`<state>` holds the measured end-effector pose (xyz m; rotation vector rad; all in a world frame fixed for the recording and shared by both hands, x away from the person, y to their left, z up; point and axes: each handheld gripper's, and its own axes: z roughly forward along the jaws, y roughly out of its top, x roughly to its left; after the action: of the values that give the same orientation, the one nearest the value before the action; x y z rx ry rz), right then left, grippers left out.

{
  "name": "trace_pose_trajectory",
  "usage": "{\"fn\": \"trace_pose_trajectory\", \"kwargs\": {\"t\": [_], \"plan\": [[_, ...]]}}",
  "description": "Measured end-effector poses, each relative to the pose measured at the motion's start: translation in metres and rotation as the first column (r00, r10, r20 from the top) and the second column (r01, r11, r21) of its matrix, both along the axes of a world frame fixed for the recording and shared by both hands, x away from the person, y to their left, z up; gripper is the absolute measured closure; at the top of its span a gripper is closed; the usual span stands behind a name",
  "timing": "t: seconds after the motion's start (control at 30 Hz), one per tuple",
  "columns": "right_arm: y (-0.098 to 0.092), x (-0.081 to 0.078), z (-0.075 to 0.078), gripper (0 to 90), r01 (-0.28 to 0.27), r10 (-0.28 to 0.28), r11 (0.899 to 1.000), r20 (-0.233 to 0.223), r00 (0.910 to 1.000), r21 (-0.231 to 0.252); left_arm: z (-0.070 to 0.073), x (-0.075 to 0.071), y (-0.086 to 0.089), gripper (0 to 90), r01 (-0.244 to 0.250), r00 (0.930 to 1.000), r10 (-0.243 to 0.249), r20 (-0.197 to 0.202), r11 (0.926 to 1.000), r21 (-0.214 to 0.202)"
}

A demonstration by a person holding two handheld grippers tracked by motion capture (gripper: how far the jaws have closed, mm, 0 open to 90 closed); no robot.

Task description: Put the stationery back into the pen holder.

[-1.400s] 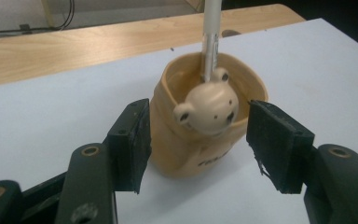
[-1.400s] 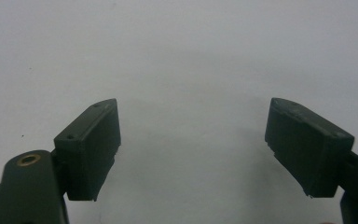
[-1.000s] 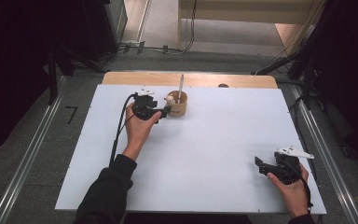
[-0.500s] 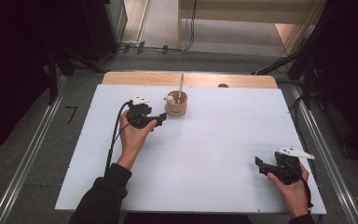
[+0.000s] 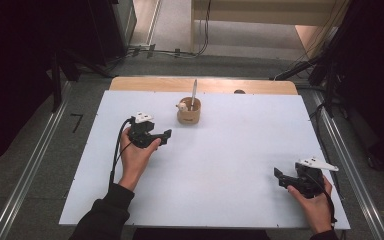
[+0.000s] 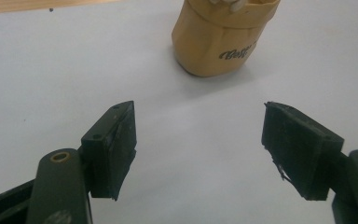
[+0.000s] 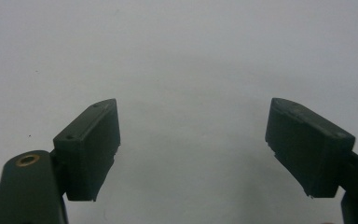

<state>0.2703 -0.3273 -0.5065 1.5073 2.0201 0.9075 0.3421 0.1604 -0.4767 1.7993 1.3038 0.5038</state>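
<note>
Cup [image 5: 189,113] stands near the table's [image 5: 240,165] far edge with a pen [image 5: 193,94] upright inside, so the placing looks done. Your left gripper [image 5: 166,136], just short of the cup, has just been opening its jaws, nothing between them. Your right gripper [image 5: 279,177] rests wide and empty, well apart.

This looks like a lab or recording workspace. A white worktop [image 5: 220,165] is the centre: metal rails [image 5: 30,170] run along both its sides on a grey floor, cables [image 5: 170,51] lie on the floor behind it, and dark stands [image 5: 330,75] flank its far corners.
</note>
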Motion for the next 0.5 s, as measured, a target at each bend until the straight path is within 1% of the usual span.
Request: {"fn": "trace_pose_trajectory", "kwargs": {"t": [0.17,0.2,0.27,0.5], "plan": [[0.001,0.0,0.0,16.1,-0.002,0.002,1.0,0.0,1.0,-0.001,-0.002,-0.01,0.007,25.6,-0.018,0.9998,0.018,-0.001,0.9998,-0.002],[0.001,0.0,0.0,16.1,-0.002,0.002,1.0,-0.001,1.0,0.0,-0.002,-0.012,0.008,25.5,-0.018,0.9998,0.018,-0.003,0.9998,0.004],[0.001,0.0,0.0,16.1,-0.003,0.003,1.0,-0.002,1.0,0.001,-0.003,-0.016,0.01,25.5,-0.025,0.9997,0.025,-0.003,0.9997,0.0],[0.0,0.0,0.0,16.1,-0.002,0.002,1.0,-0.003,1.0,0.002,-0.006,-0.026,0.016,24.7,-0.039,0.9992,0.039,-0.006,0.9992,-0.001]]}}
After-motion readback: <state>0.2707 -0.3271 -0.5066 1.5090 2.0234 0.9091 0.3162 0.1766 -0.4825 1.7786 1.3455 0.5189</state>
